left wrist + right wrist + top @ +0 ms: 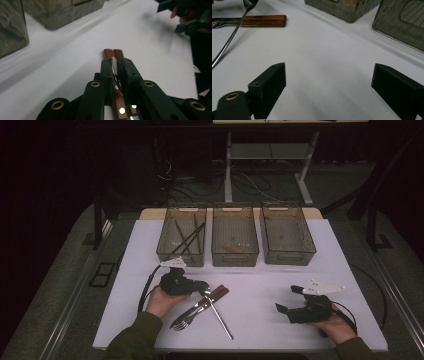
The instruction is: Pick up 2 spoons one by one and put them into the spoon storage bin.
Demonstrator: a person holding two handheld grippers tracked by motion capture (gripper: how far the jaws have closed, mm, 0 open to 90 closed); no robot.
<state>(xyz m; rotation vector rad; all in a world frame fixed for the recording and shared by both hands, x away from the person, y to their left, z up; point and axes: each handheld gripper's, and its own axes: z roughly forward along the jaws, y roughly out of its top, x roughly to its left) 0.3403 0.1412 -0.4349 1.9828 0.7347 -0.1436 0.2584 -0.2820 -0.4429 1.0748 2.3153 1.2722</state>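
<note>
Your left gripper [116, 68] has its fingers [106, 72] clamped on the bowl end of a metal spoon [218, 312], right above two wooden-handled pieces [113, 53]. Your right gripper [328, 85] rests with fingers [270, 82] spread wide, nothing between them, well apart from the spoon

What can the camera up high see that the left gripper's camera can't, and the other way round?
High view: the metal utensil stretches its long handle across the table, a fork lies beside it, and dark sticks lean in the left bin.

Left gripper view: up close, the fingers press on the utensil's thin shiny edge.

Both: the left gripper, the two wooden handles, the white table and the open right gripper.
</note>
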